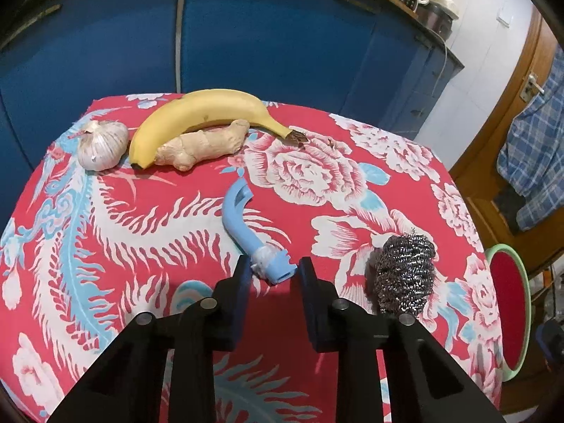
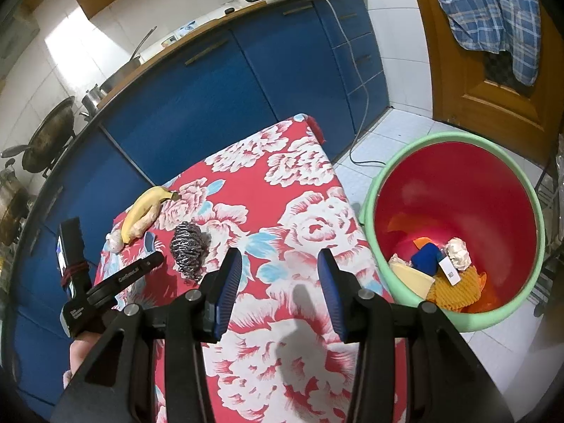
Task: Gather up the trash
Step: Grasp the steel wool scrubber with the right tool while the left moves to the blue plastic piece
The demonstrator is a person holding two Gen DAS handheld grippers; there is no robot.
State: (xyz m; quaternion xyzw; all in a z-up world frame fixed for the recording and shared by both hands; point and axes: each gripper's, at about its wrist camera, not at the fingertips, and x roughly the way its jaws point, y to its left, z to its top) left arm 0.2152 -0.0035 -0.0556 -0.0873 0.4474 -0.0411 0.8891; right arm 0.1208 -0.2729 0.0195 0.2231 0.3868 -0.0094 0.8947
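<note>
Now the left claw (image 1: pixel 274 271) is brought down over the near end of the blue plastic piece (image 1: pixel 246 225), which lies on the desk (image 1: pixel 352 162) between the food at the far edge and the steel scourer (image 1: pixel 405 275). The taped end of the piece sits between the two fingers; the left finger looks to be touching it, while a gap is seen on the right side, so the jaws are apart and no grip is made yet. The right claw (image 2: pixel 280 264) is held over bare cloth with its jaws apart and nothing between them. The bin (image 2: pixel 454 148) stands on the floor beside the desk and already holds several scraps.

The step in hand is judged to be the pick-up of the blue piece, taken to be trash. A banana (image 1: pixel 197 112), ginger (image 1: pixel 201 144) and garlic (image 1: pixel 102 144) are grouped at the far edge, touching or nearly so, and are probably not meant for the bin. Next, the jaws would need to be closed squarely on the piece's thick end, then the piece lifted clear of the cloth and carried over the bin's rim. As the piece is curved and light, a slip or a swing in the grip is to be expected. The scourer may be left for the right claw.
</note>
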